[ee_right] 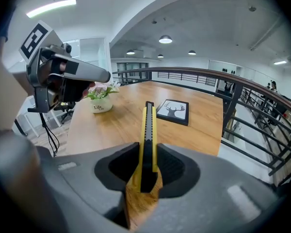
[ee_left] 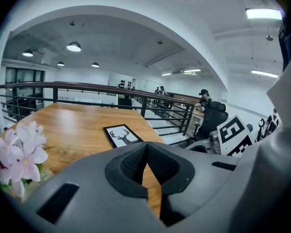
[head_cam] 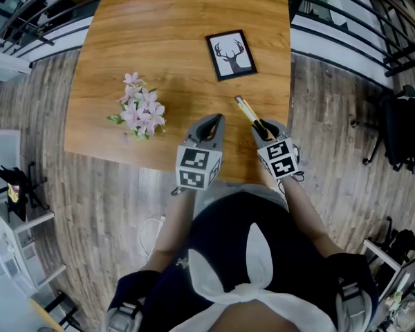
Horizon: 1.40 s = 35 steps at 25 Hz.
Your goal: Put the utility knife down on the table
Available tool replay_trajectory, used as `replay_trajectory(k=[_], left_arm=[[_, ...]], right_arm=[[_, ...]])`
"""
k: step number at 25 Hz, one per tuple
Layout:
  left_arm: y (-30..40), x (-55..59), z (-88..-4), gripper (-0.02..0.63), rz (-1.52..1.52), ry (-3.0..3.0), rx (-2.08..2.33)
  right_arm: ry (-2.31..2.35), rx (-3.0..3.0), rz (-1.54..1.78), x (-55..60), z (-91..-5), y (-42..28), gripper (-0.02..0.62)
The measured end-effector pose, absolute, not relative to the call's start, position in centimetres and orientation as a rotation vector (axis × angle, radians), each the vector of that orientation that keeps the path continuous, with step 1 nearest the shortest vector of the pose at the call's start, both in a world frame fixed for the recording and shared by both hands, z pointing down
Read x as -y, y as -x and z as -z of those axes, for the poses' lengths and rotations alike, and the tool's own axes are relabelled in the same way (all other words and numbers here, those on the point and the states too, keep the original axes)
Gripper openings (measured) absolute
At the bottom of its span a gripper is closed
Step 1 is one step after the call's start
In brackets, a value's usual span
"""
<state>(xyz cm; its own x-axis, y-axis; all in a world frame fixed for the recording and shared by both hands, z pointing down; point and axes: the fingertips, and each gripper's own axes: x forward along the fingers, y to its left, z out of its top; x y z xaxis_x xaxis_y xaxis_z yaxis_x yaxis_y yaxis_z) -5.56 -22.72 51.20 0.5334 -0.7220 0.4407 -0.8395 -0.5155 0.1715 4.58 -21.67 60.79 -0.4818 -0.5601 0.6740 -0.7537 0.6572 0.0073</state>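
Two grippers over the table (head_cam: 124,40), seen from the head view. I have the right gripper (head_cam: 264,127) clenched on the utility knife (head_cam: 247,111), pads on its yellow flanks near the butt end. The left gripper (head_cam: 212,120) is closed on nothing.

Progress is early, by my reading. The knife hangs over the table's 5 o'clock corner, not yet laid down or released, so lowering and letting go remain. Whether it touches the wood I cannot tell.

Its long axis runs from 5 to 11 o'clock, free end toward 11. The framed deer picture (head_cam: 231,55) lies at its 12 and the flowers (head_cam: 142,109) at its 9.
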Motion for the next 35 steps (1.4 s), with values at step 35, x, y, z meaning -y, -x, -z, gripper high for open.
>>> replay_trajectory(k=[35], left_arm=[[5.9, 22.7, -53.8, 0.017, -0.512, -2.33, 1.284]], right_arm=[[-0.896, 2.179, -0.442, 22.2, -65.4, -3.7, 0.114]])
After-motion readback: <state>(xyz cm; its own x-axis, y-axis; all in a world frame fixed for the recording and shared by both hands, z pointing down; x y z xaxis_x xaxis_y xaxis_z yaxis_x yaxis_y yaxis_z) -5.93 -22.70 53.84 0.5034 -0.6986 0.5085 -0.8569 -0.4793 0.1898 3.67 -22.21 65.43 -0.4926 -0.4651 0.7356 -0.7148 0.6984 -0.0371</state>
